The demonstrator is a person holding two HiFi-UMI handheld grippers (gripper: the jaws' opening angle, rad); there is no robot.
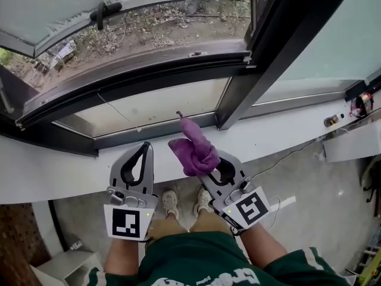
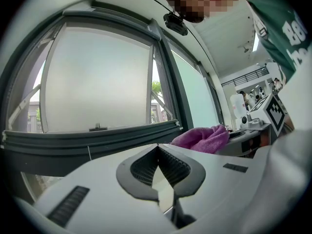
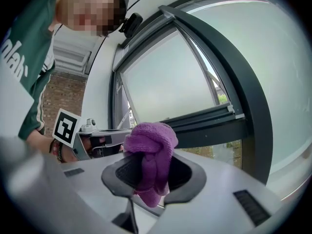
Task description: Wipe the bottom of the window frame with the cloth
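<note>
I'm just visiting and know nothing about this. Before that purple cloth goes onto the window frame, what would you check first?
1. Cloth gripped: ok, the right gripper is shut on it.
2. Enough cloth sticking out to wipe with: ok, a bunched end stands past the gripper.
3. Left gripper out of the way: ok, it is shut, empty, and beside the right one over the white ledge.
4. Window open: ok, it is swung outward.
5. Cloth touching the bottom of the window frame: cannot tell; its tip is close.
</note>
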